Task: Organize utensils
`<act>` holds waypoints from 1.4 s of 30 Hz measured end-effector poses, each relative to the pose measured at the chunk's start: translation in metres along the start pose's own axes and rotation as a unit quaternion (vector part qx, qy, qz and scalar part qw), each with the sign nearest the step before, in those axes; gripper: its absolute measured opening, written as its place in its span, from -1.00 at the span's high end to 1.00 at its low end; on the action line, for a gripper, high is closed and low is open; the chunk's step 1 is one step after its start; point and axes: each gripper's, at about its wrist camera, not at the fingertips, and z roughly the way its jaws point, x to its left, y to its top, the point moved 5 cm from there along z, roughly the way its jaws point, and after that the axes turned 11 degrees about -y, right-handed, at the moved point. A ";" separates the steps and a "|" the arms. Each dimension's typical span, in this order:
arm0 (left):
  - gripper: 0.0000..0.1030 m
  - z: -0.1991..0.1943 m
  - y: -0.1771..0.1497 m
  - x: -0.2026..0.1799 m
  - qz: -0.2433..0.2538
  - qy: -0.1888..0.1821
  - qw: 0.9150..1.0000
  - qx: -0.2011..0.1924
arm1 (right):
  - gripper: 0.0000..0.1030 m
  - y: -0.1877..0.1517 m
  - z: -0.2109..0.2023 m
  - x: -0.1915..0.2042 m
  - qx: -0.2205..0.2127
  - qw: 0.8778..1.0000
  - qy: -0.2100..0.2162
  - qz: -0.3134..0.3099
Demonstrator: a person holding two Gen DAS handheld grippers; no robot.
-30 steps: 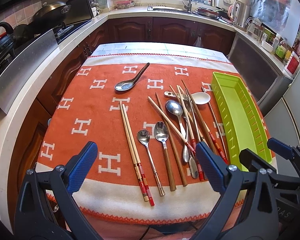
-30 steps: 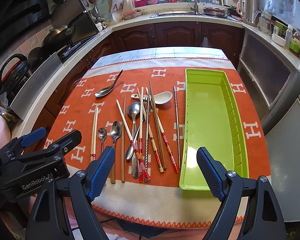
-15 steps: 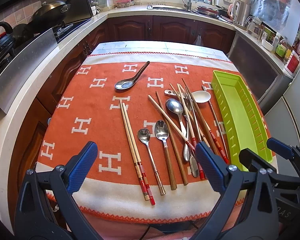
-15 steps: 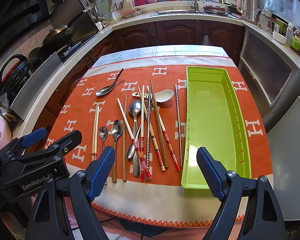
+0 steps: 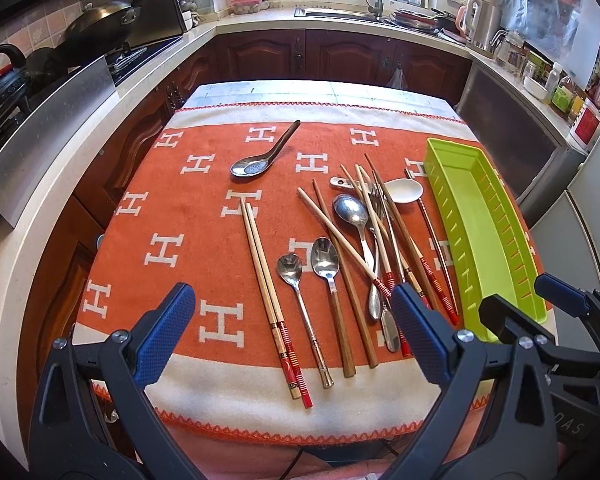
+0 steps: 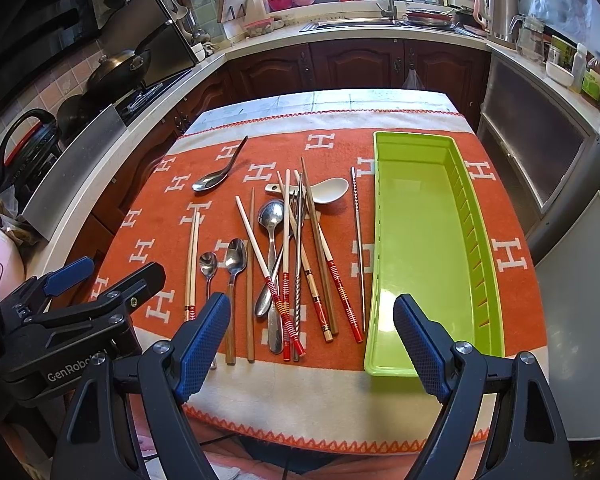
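Both grippers have eased back a touch — your left gripper (image 5: 292, 332) and right gripper (image 6: 312, 336) hang wide open, empty, at the near edge. Utensils (image 6: 288, 248) lie scattered on the orange cloth (image 5: 172, 208) — the green tray (image 6: 420, 220) sits just right of them.

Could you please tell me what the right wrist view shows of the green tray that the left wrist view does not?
Only the right wrist view looks straight down into the green tray, showing its whole floor bare, plus the left gripper from the side. Only the left wrist view shows the right gripper overlapping the tray's near end, with the tray seen obliquely. Both show the tray at the right of the orange cloth, the pile of chopsticks and spoons beside it, and both grippers open.
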 end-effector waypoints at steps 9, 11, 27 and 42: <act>-0.90 0.001 -0.002 -0.002 0.000 -0.005 1.000 0.004 | -0.66 -0.001 0.000 0.001 0.000 1.000 -0.001 0.000; -0.90 0.001 -0.001 -0.001 0.000 -0.005 1.000 0.005 | -0.66 -0.001 -0.001 0.002 0.001 1.000 -0.001 0.000; -0.89 0.012 0.001 0.019 -0.046 -0.060 0.997 0.017 | -0.66 0.005 0.001 0.009 -0.001 1.000 -0.002 -0.008; -0.85 0.029 0.004 0.102 -0.117 -0.077 0.990 0.029 | -0.37 0.039 0.020 0.060 -0.009 0.996 0.045 -0.073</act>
